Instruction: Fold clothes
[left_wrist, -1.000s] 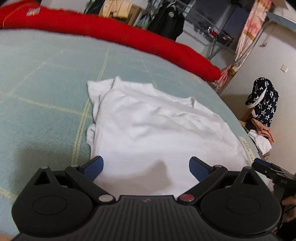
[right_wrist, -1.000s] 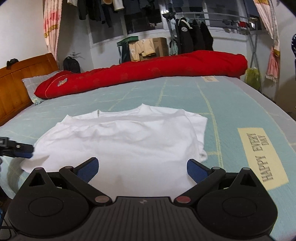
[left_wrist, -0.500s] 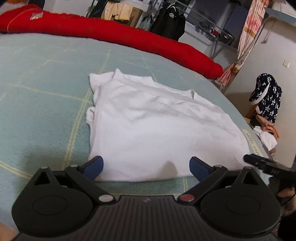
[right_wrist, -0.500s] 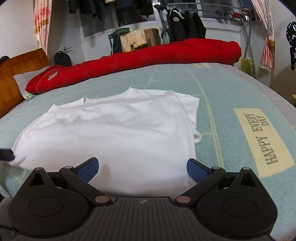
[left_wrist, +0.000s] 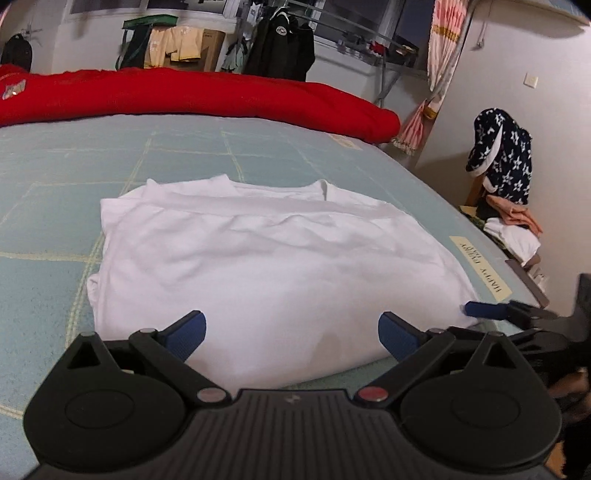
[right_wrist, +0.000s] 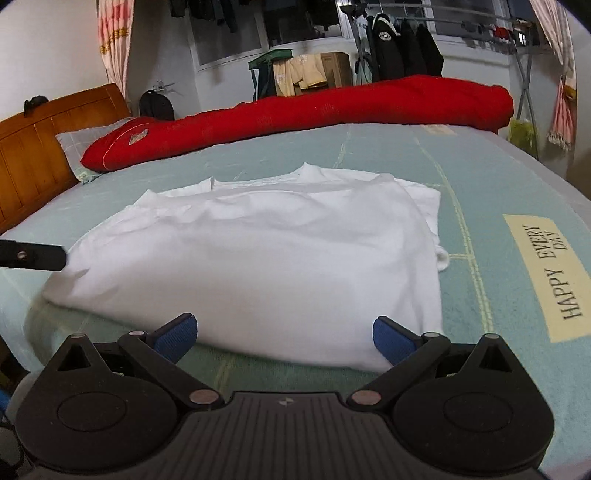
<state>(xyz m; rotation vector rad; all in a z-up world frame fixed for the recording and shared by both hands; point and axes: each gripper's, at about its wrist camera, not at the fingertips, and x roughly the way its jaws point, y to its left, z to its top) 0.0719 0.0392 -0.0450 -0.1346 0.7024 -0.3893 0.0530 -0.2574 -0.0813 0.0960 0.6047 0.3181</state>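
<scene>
A white T-shirt (left_wrist: 266, 258) lies folded in half on the pale green bedspread (left_wrist: 48, 229), collar at the far side. My left gripper (left_wrist: 291, 334) is open over the shirt's near fold, holding nothing. In the right wrist view the same T-shirt (right_wrist: 266, 254) fills the middle. My right gripper (right_wrist: 282, 334) is open at its near edge, also holding nothing. A finger of the right gripper (left_wrist: 487, 309) shows at the shirt's near right corner in the left wrist view. The left gripper's finger (right_wrist: 33, 255) appears at the shirt's left edge in the right wrist view.
A long red duvet roll (left_wrist: 207, 96) lies across the far side of the bed. A wooden headboard (right_wrist: 44, 147) and pillow (right_wrist: 81, 144) stand at the left. The bedspread label (right_wrist: 546, 273) lies right of the shirt. A chair with clothes (left_wrist: 506, 192) stands beside the bed.
Both grippers have drawn back toward the shirt's near edge and dropped lower, so the near fold now shows. The shirt lies still.
</scene>
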